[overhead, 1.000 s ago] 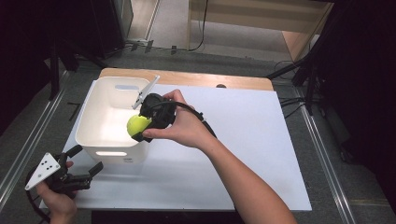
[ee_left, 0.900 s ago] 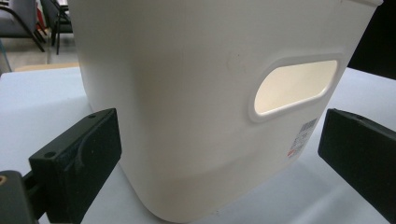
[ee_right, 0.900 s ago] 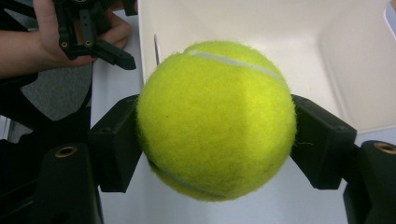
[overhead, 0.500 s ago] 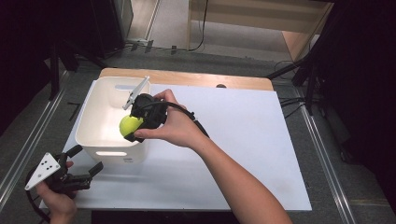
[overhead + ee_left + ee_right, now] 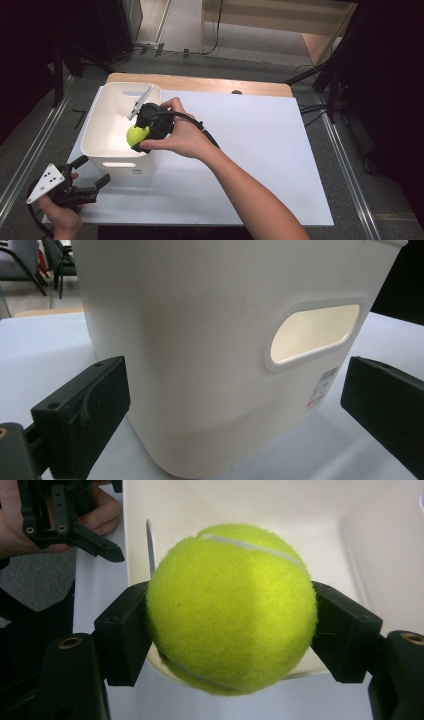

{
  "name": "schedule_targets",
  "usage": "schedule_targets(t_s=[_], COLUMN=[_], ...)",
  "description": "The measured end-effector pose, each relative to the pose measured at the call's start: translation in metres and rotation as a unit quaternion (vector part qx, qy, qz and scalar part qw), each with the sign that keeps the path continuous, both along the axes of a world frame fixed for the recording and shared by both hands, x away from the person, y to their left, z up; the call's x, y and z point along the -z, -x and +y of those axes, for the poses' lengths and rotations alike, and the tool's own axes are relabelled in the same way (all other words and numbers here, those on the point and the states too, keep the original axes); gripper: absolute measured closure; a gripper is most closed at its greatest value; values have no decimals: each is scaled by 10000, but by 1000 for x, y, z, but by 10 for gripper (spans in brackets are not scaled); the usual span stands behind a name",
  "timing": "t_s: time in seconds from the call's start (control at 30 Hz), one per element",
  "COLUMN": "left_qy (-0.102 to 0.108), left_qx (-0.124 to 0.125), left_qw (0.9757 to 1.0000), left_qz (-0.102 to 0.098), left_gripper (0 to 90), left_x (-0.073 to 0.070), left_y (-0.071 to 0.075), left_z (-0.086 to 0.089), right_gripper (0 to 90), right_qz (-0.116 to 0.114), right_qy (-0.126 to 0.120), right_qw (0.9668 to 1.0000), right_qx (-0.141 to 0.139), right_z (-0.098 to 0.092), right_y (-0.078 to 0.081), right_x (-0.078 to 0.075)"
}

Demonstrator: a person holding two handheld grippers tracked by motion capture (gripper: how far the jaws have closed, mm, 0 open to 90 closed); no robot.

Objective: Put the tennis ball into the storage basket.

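A yellow-green tennis ball [image 5: 136, 135] [image 5: 231, 607] is clamped between the jaws of my right gripper [image 5: 140, 136] [image 5: 231, 630], which hangs over the near right rim of a white plastic bin [image 5: 107, 131] [image 5: 370, 540]. The ball sits just above the bin's open inside. My left gripper [image 5: 91, 172] [image 5: 235, 405] rests near the table's front left corner, open, its fingers [image 5: 87, 405] spread on either side of the bin's near wall [image 5: 210, 340] with the handle cut-out [image 5: 314, 332]. They do not touch the wall.
A white board [image 5: 250, 150] covers the table, with a wooden strip [image 5: 200, 84] along its far edge. The bin stands at the board's left side. Dark stands and cables surround the table on the floor.
My right gripper has carried the ball leftward and slightly down, from over the bin's right rim to further above its inside. The left gripper has stayed put.
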State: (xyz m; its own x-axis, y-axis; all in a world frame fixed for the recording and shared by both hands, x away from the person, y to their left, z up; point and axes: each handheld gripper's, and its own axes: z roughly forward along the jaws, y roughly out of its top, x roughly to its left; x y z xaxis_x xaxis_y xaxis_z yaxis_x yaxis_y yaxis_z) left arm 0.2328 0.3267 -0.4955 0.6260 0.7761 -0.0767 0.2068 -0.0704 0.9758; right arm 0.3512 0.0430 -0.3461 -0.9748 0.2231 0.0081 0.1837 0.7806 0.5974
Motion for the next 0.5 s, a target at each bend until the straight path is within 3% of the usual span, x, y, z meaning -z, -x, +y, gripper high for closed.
schedule_targets(t_s=[0.5], left_qy=[7], left_qx=[13], left_qw=[10000], left_qz=[-3], left_gripper=[0], left_x=[0], left_y=[0], left_z=[0], right_gripper=[238], right_qz=[48], right_qy=[149], right_qw=[9999], right_qx=[-51], right_z=[6], right_y=[-4], right_x=[12])
